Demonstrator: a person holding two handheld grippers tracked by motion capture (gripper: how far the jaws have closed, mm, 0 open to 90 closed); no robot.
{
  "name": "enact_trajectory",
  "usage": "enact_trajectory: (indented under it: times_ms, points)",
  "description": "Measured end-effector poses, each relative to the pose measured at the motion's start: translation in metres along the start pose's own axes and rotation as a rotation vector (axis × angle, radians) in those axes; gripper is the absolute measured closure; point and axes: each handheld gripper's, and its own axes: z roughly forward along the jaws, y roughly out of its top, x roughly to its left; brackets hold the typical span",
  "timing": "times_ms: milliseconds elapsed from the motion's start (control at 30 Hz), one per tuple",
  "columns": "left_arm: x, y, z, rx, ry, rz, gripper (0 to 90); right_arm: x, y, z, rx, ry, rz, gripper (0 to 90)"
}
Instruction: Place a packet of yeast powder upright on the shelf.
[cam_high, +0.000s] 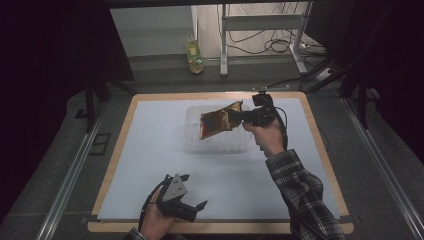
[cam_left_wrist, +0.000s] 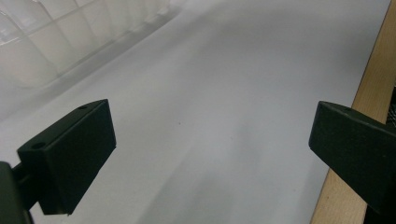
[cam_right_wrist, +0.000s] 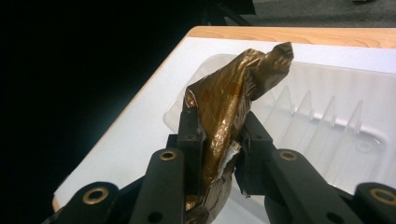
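We cannot make out any print on the gold foil pouch; its lower end is hidden between the black jaws in the right gripper view. The right gripper, right of centre in the high view, is clamped on the pouch and holds it above the clear plastic tray. At the bottom left, the left gripper has its jaws wide apart over the white mat, holding nothing.
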Motion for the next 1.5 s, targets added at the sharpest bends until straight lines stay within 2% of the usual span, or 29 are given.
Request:
enact_trajectory:
  times_ms: [233, 533, 667, 900, 1100, 1500]
  points:
    - [0.0, 0.0, 0.0, 0.0, -0.001, 0.002, 0.4, -0.001, 0.008, 0.019, 0.016, -0.033, 0.006, 73.9]
    - [-0.001, 0.0, 0.0, 0.001, -0.004, 0.005, 0.5, 0.005, 0.012, 0.039, 0.057, -0.085, -0.019, 73.6]
    - [-0.001, 0.0, 0.001, 0.002, -0.005, 0.006, 0.5, 0.009, 0.014, 0.046, 0.067, -0.09, -0.029, 73.0]
    - [-0.001, 0.0, 0.001, 0.004, -0.008, 0.009, 0.5, 0.012, 0.02, 0.054, 0.063, -0.083, -0.024, 71.7]
    - [-0.002, 0.0, 0.001, 0.0, -0.008, 0.008, 0.5, 0.011, 0.023, 0.062, 0.042, -0.058, -0.017, 71.1]
    - [-0.001, 0.001, -0.001, -0.022, -0.014, 0.001, 0.5, 0.006, 0.025, 0.081, -0.001, -0.034, 0.026, 70.4]
